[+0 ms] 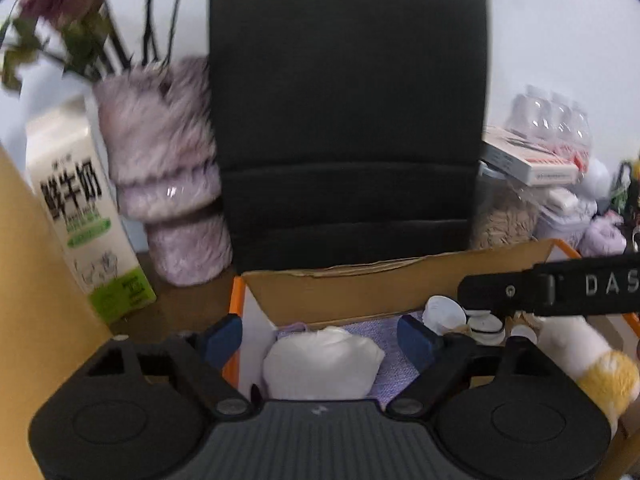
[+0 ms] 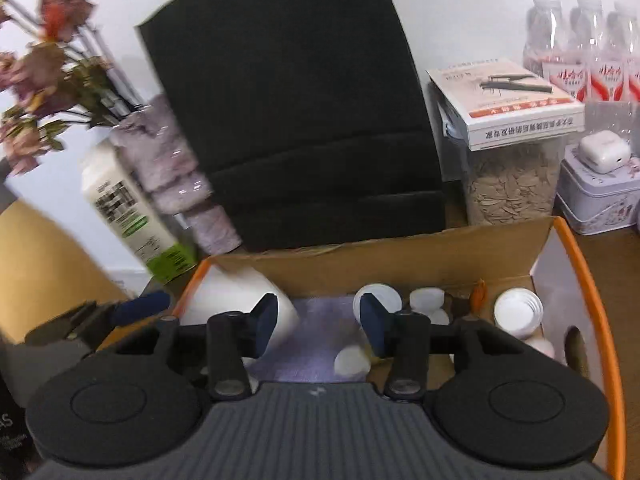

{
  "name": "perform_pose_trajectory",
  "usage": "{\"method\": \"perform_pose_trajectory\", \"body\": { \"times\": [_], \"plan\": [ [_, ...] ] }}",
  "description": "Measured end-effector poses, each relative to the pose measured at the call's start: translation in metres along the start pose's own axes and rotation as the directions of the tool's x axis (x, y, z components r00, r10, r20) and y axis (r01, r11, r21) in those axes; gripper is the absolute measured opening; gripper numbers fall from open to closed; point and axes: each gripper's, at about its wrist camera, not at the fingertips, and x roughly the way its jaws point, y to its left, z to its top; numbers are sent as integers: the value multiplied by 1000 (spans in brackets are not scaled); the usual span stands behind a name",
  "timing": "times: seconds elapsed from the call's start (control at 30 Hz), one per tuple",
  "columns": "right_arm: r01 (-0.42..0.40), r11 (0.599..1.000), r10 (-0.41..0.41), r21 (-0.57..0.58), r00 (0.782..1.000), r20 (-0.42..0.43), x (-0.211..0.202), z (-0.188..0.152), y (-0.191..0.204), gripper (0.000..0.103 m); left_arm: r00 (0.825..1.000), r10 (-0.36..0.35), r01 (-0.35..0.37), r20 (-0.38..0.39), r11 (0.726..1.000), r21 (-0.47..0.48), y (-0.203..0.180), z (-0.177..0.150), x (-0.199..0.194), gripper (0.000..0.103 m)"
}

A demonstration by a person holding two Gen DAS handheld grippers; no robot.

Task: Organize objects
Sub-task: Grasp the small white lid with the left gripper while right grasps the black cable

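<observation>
while both grippers hang apart and empty over the cardboard box (image 2: 400,268), left gripper (image 1: 320,336) wide, right gripper (image 2: 318,322) narrower, a white bundle (image 1: 320,364) and small white cups (image 2: 428,300) already lie inside; the milk carton (image 1: 80,208) remains outside.

The open box (image 2: 440,252) leaves a bare purple patch (image 2: 316,320) between the white bundle (image 2: 240,296) and bottles (image 2: 518,312); a black bag (image 2: 296,120) blocks behind.
</observation>
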Motion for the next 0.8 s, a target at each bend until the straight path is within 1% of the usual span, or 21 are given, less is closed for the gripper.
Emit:
{"method": "perform_pose_trajectory", "body": {
  "times": [0.03,0.07,0.13,0.2,0.3,0.37,0.43,0.47,0.5,0.53,0.57,0.6,0.63,0.67,0.7,0.77,0.8],
  "plan": [
    [7,1000,-7,-12,1000,-1,1,0,-1,50,1000,-12,12,-6,1000,-6,2,-1,-1,86],
    [14,1000,-14,-19,1000,2,-1,-1,-2,54,1000,-14,14,-5,1000,-3,4,0,-3,88],
    [37,999,-36,-24,999,5,-7,-1,-7,59,1000,5,-5,14,1000,19,4,-1,-10,89],
    [56,998,-55,-25,998,11,-14,3,-10,60,999,24,-25,27,999,35,3,2,-16,89],
    [85,995,-84,-61,996,18,-34,3,-9,62,999,38,-39,31,999,12,1,4,-40,89],
    [111,985,-110,-129,994,17,-56,-11,0,75,999,28,-28,41,1000,7,-3,1,-64,90],
    [142,965,-138,-222,990,33,-84,-35,10,77,997,11,-13,77,1000,26,-11,-16,-94,93],
    [162,952,-156,-259,987,44,-99,-49,14,79,997,18,-22,78,999,49,-16,-29,-110,93],
    [182,940,-170,-288,983,64,-117,-65,18,80,997,21,-26,79,998,65,-22,-39,-123,93],
    [194,933,-176,-303,981,85,-136,-81,22,84,996,15,-22,91,997,75,-28,-55,-143,93],
    [199,929,-173,-312,979,107,-157,-99,25,91,994,-4,-4,107,997,73,-29,-69,-162,93],
    [201,929,-168,-311,977,130,-179,-118,28,95,991,-42,34,125,997,65,-29,-86,-186,93],
    [203,930,-164,-307,975,148,-198,-136,30,101,989,-70,64,132,996,55,-29,-101,-205,93],
    [202,931,-158,-304,974,162,-219,-157,32,103,986,-88,84,144,996,40,-28,-116,-225,94],
    [198,935,-153,-293,973,171,-238,-178,33,103,981,-88,88,171,996,8,-27,-136,-250,95],
    [185,938,-138,-295,975,173,-271,-224,34,103,975,-33,43,218,998,-41,-27,-171,-291,101],
    [172,937,-127,-304,979,160,-285,-247,34,103,972,-15,27,233,998,-50,-28,-186,-307,102]
  ]
}}
